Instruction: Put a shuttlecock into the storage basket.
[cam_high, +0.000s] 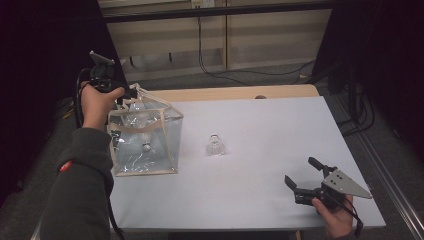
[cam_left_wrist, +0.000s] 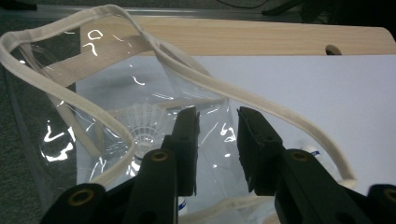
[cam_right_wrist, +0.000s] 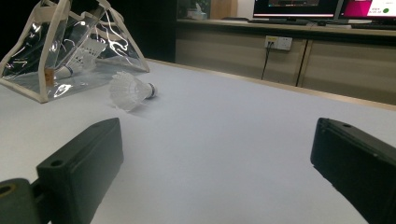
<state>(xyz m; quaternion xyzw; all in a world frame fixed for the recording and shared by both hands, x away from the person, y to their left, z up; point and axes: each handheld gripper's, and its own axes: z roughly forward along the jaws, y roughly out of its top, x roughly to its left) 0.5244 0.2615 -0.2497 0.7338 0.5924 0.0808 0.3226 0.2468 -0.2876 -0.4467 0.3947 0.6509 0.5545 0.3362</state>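
Note:
A clear plastic bag (cam_high: 150, 155) with cream trim stands at the table's left side, and a white shuttlecock (cam_high: 146, 145) lies inside it. My left gripper (cam_high: 131, 95) is at the bag's upper back corner. In the left gripper view its jaws (cam_left_wrist: 217, 114) stand apart above the bag's clear wall, with the cream strap (cam_left_wrist: 56, 88) looping past them and the shuttlecock (cam_left_wrist: 142, 121) showing through the plastic. A second shuttlecock (cam_high: 215, 145) lies on its side mid-table. My right gripper (cam_high: 300, 171) rests open at the front right, pointing toward that shuttlecock (cam_right_wrist: 130, 90) and the bag (cam_right_wrist: 28, 65).
The white table top (cam_high: 270, 125) has a wooden strip (cam_high: 235, 93) along its far edge with a small hole (cam_left_wrist: 333, 49). Cables (cam_high: 225, 75) run over the floor behind. Cabinets and a socket strip (cam_right_wrist: 278, 43) stand beyond the table.

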